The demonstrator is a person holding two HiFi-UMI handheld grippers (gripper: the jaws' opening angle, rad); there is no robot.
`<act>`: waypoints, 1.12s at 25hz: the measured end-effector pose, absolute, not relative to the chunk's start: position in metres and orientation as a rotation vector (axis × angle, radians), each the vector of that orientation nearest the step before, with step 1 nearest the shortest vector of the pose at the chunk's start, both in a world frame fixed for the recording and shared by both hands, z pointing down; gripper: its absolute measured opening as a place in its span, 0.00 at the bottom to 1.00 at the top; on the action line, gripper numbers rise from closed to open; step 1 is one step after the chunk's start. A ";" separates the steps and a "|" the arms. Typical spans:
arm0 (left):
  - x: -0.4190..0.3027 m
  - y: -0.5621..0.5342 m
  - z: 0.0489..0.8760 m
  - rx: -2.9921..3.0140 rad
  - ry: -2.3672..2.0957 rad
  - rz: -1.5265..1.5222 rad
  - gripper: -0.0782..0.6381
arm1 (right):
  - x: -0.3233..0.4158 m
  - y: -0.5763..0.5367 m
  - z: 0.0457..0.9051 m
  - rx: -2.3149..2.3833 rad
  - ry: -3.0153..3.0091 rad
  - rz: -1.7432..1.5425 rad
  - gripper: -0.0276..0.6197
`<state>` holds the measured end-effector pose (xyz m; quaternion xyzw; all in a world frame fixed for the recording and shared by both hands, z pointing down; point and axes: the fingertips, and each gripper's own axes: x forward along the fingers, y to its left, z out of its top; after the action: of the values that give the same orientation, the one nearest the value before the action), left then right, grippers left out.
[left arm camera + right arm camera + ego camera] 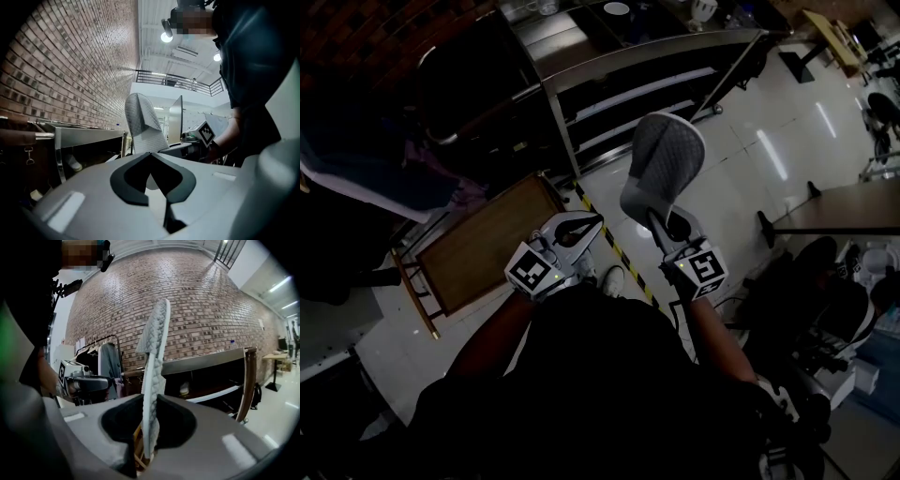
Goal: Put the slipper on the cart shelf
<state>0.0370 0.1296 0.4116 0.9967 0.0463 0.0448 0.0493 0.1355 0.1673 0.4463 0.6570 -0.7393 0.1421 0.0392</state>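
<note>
Near the metal cart point(656, 58), the slipper point(664, 164) is pinched upright by the right claw point(660, 221); the left claw point(592, 225) is pressed together.

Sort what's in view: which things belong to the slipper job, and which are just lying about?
Job: slipper, clamped in right gripper; cart shelf.
Lying about: wooden tray stand, hung clothes, striped floor tape, table.

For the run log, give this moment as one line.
right gripper: shut on slipper, upright | left gripper: shut, empty | cart shelf: ahead, not reached
</note>
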 end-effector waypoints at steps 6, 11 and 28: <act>0.061 0.094 0.413 3.032 0.249 0.104 0.11 | 0.148 0.140 0.453 2.052 -2.193 0.487 0.15; 0.072 0.068 0.417 3.018 0.264 0.097 0.11 | 0.157 0.120 0.474 2.079 -2.150 0.583 0.15; 0.176 -0.009 0.431 3.048 0.059 0.150 0.11 | 0.251 0.039 0.634 1.867 -2.178 1.216 0.15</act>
<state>0.1757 -0.0088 0.4305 0.9976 0.0192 0.0490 0.0448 0.2513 0.0394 0.6343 0.5993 -0.6989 0.3901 0.0131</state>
